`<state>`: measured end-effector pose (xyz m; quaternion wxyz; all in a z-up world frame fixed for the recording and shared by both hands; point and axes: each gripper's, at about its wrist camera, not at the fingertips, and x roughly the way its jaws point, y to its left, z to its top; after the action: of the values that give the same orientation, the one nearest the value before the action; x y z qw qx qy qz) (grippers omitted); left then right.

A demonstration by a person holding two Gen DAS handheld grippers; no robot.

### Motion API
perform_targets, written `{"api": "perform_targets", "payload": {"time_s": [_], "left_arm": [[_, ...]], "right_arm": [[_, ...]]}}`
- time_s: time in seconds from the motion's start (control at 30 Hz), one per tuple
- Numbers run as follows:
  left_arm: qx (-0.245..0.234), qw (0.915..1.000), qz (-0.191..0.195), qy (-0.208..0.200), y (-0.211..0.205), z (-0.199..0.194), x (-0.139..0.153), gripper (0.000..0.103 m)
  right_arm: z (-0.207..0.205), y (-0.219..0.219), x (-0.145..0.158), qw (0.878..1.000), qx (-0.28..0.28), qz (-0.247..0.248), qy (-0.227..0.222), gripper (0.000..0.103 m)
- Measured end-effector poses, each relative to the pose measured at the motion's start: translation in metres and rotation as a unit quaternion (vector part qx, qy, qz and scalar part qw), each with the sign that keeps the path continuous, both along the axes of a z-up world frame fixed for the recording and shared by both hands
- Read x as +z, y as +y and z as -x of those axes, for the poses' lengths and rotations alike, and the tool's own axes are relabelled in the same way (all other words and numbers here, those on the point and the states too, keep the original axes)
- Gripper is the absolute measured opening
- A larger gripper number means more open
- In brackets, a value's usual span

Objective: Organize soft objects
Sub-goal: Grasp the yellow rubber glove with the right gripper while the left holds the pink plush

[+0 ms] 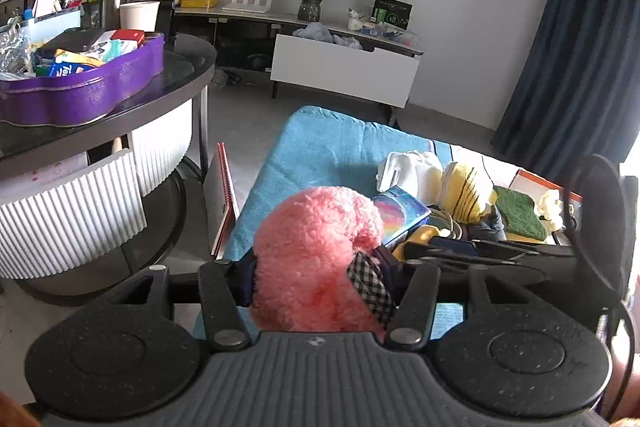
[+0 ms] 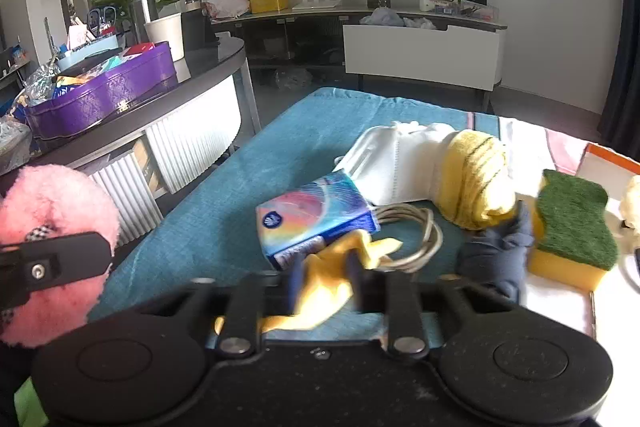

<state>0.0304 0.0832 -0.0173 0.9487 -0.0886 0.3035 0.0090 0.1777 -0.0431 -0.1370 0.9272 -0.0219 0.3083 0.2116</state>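
While gripped, pink plush [image 1: 316, 259], yellow cloth [image 2: 332, 267].

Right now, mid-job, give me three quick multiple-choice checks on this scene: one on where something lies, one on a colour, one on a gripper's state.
1. Where does the green-topped sponge lie relative to the tissue pack in the right wrist view?
A. To its right
B. To its left
C. On top of it

2. What colour is the fluffy toy between the left gripper's fingers?
A. Blue
B. Pink
C. White

3. What is the right gripper doing?
A. Open over bare cloth
B. Shut on a yellow cloth
C. Shut on the cable coil

Answers: 1 A, the sponge sits at the far right edge. 2 B, the plush is pink. 3 B, yellow fabric bunches between the closed fingers.
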Motion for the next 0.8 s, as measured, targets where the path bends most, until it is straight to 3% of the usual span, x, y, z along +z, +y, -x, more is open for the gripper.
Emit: {"api": "perform_targets", "payload": {"time_s": [0.03, 0.07, 0.1, 0.43, 0.63, 0.67, 0.73, 0.77, 0.8], "left_arm": [[0.001, 1.0, -0.001, 0.0, -0.001, 0.0, 0.0, 0.056], [0.001, 1.0, -0.001, 0.0, -0.002, 0.001, 0.001, 0.056], [0.001, 1.0, 0.0, 0.0, -0.002, 0.001, 0.001, 0.055], [-0.017, 0.9998, -0.005, 0.004, -0.016, 0.005, 0.002, 0.056], [-0.022, 0.9997, -0.006, 0.004, -0.019, 0.008, 0.001, 0.056], [-0.022, 0.9997, -0.004, 0.006, -0.019, 0.008, 0.0, 0.056], [-0.022, 0.9997, -0.002, 0.009, -0.02, 0.008, -0.002, 0.056], [-0.023, 0.9997, -0.002, 0.01, -0.021, 0.008, -0.003, 0.056], [-0.024, 0.9997, -0.003, 0.01, -0.022, 0.009, -0.002, 0.056]], "right_arm": [[0.001, -0.006, 0.001, 1.0, 0.001, -0.006, 0.002, 0.018], [0.003, -0.011, 0.002, 1.0, 0.001, -0.007, 0.001, 0.006], [0.006, -0.016, 0.004, 1.0, 0.002, -0.008, -0.001, 0.001], [0.034, -0.038, 0.024, 0.999, 0.018, -0.035, -0.007, 0.001], [0.047, -0.033, 0.021, 0.999, 0.044, -0.004, 0.004, 0.002], [0.046, -0.03, 0.017, 0.999, 0.045, 0.003, 0.011, 0.009], [0.044, -0.025, 0.009, 0.999, 0.043, 0.014, 0.019, 0.04], [0.042, -0.023, 0.006, 0.999, 0.04, 0.015, 0.024, 0.062], [0.041, -0.022, 0.003, 0.999, 0.038, 0.013, 0.027, 0.068]]}}
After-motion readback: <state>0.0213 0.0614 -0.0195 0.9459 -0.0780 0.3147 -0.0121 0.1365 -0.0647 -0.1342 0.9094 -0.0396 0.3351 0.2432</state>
